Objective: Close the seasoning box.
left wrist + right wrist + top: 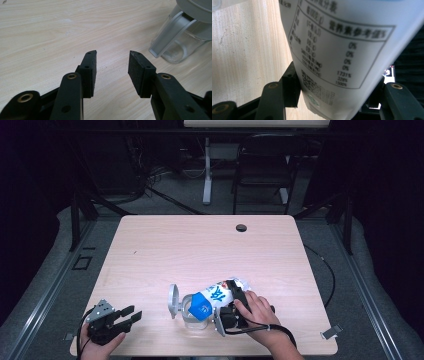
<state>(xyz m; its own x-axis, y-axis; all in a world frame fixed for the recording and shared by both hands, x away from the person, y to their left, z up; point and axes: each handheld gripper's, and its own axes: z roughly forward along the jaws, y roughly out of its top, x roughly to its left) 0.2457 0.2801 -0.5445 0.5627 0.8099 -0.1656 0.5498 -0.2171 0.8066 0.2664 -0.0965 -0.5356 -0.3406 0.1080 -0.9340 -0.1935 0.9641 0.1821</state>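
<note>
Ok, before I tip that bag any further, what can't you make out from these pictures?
- High view: the jar's mouth, covered by the bag; any flow too small to see.
- High view: the right gripper, its jaws hidden by the person's hand and the bag.
- Right gripper view: the bag's top, cut off by the upper edge.
- Left gripper view: the jar, cut off by the corner; the left gripper is open, holding nothing.

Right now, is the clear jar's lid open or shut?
Open. In the high view the jar has its grey lid swung up to its left, and the white and blue pouch held by the right gripper tilts over its mouth.
</note>
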